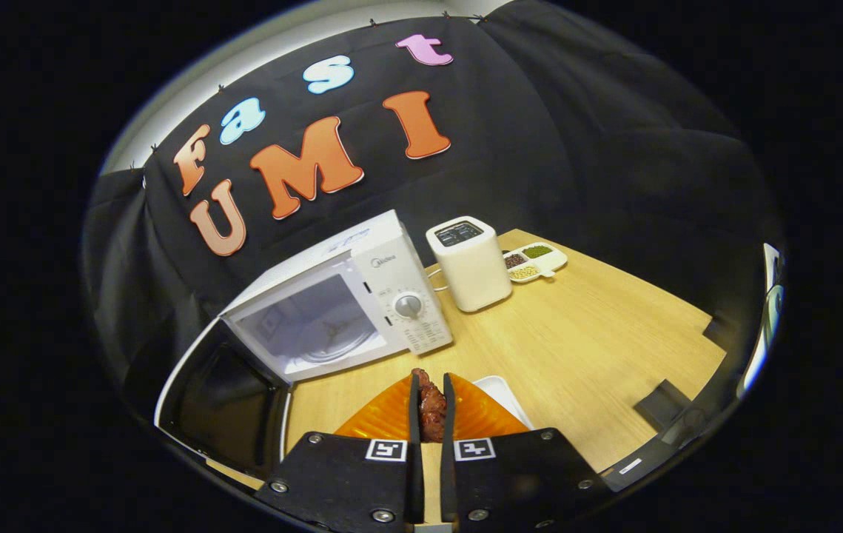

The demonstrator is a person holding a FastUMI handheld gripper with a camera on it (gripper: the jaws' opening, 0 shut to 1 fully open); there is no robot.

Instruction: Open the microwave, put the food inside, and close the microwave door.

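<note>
The black two-finger claw (431, 407) is closed narrowly on a dark reddish-brown piece of food (432, 411), both fingers pressing its sides. Just ahead, on the pale wooden surface (584, 348), the white microwave (340, 300) stands with its door (225, 400) swung open; beyond stand a cream toaster (469, 263) and a white divided dish (536, 261).

**Camera placement: gripper view**

One fisheye camera, mounted on the gripper (431, 403), looking forward along both fingers and steeply down onto the table (599, 348). Microwave (340, 296) near, ahead-left; toaster (469, 263) farther back.
</note>
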